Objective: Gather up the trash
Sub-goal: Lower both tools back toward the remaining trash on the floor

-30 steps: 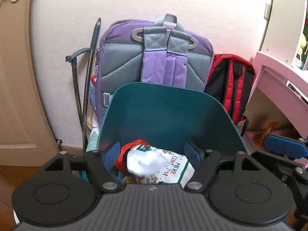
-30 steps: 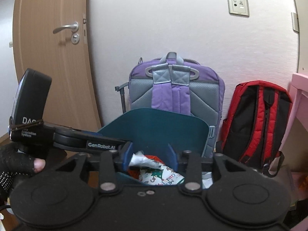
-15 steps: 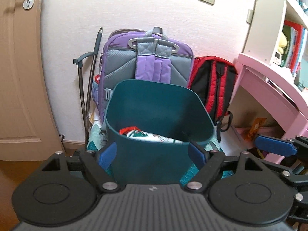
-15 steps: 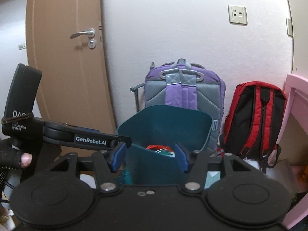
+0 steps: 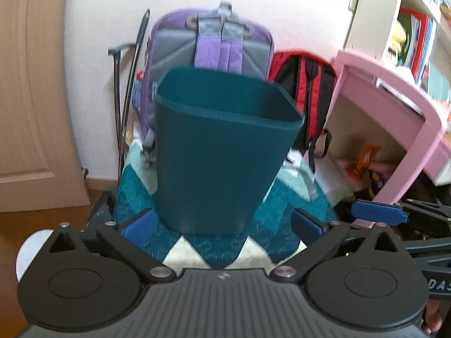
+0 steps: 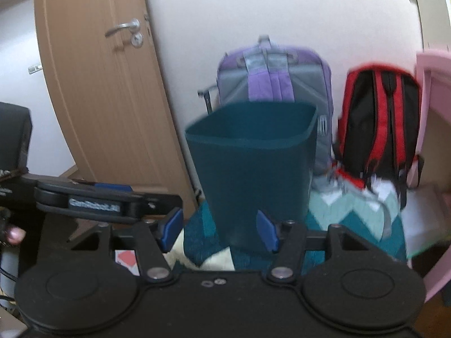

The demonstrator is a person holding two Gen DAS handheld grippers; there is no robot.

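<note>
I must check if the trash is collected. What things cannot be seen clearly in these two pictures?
- Inside of the teal bin: hidden in both views by its own front wall.
- Lower part of the purple backpack: covered by the bin in both views.
- Items under the pink desk: blurred and small in the left wrist view.
- Right gripper: its body hides the floor nearest the camera.

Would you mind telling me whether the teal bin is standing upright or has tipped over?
Upright. The teal bin stands on its base on the patterned rug, its open rim facing up, in front of the purple backpack.
</note>
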